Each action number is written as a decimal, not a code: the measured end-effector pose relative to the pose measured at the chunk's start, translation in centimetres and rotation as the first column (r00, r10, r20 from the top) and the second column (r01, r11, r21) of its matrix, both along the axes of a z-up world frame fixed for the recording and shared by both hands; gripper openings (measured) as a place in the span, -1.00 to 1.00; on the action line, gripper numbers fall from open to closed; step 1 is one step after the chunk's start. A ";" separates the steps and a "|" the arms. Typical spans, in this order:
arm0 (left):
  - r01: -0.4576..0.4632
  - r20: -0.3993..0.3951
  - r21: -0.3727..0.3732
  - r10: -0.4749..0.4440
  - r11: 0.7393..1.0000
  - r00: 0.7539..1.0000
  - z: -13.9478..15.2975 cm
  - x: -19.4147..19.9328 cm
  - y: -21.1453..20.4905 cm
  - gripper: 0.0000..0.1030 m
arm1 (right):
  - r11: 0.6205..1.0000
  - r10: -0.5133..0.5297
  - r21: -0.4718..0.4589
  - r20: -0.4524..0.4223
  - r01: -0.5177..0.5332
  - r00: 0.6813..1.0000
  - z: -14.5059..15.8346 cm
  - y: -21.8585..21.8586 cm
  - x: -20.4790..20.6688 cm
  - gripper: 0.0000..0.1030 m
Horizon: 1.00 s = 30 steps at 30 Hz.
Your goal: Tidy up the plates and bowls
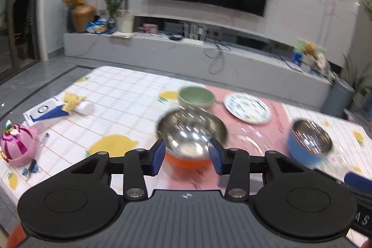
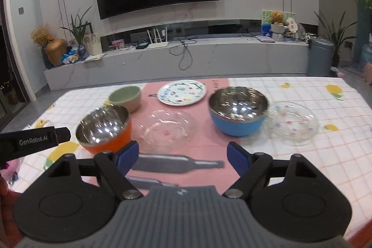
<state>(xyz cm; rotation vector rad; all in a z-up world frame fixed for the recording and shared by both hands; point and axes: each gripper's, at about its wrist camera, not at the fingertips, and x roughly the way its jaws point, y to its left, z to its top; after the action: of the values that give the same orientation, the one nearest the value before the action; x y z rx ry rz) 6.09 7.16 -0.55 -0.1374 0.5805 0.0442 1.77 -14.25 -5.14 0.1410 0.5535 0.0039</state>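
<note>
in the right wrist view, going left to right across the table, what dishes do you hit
orange bowl → green bowl → clear glass plate → patterned white plate → blue bowl → second clear glass plate

A: What carries it all?

B: A table (image 2: 302,173) under a white checked cloth with lemon prints, a pink mat (image 2: 204,150) down its middle.

A: And on the mat?

B: Far, a printed white plate (image 2: 181,92); a green bowl (image 2: 125,98) to its left at the mat's edge. Nearer, a clear glass plate (image 2: 168,129).

A: The steel-lined bowls?

B: An orange bowl (image 2: 104,129) near left, a blue bowl (image 2: 238,110) right of the clear plate. Just right of the blue one, on the cloth, a second glass plate (image 2: 293,123) with small coloured marks.

A: The table's left end?

B: A pink round toy (image 1: 17,144), a blue-and-white box (image 1: 44,114), a pen (image 1: 43,142), a white roll (image 1: 84,107) with yellow wrapping; blurred.
</note>
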 end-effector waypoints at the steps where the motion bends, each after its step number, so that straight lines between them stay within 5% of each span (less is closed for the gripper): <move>1: -0.022 0.002 0.002 0.022 1.000 1.000 0.2 0.6 0.4 -0.01 | 1.000 0.004 0.000 -0.004 -0.004 1.000 0.0 0.4 0.8 0.52; 4: -0.069 -0.003 -0.004 0.069 0.998 0.998 0.4 2.3 1.7 -0.01 | 0.999 0.033 0.040 -0.025 -0.032 0.999 0.1 1.5 3.3 0.52; 6: -0.114 -0.008 -0.022 0.114 0.993 0.993 0.4 3.4 2.6 0.12 | 0.998 0.039 0.044 -0.045 -0.037 0.998 0.2 2.4 4.9 0.53; 8: -0.145 -0.004 -0.038 0.145 0.989 0.989 0.3 4.6 3.6 0.47 | 0.998 0.038 0.045 -0.062 -0.035 0.997 0.2 3.2 6.3 0.57; 13: -0.178 -0.020 -0.079 0.177 0.981 0.984 -1.0 6.8 4.7 0.66 | 0.992 0.014 0.128 -0.115 0.000 0.993 -0.6 4.1 9.8 0.70; 24: -0.187 -0.126 -0.169 0.167 0.968 0.978 -4.7 9.0 5.9 0.51 | 0.974 0.017 0.225 -0.225 0.035 0.974 -4.5 5.8 14.3 0.57; 30: -0.141 -0.196 -0.150 0.110 0.979 0.974 -6.2 9.9 4.6 0.27 | 0.977 0.010 0.210 -0.255 0.046 0.967 -5.5 6.7 15.5 0.21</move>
<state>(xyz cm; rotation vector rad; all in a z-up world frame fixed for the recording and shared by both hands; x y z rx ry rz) 15.99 11.79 -6.73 -0.3320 0.7627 0.1343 17.30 -7.58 -10.64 0.3605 0.8096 0.0279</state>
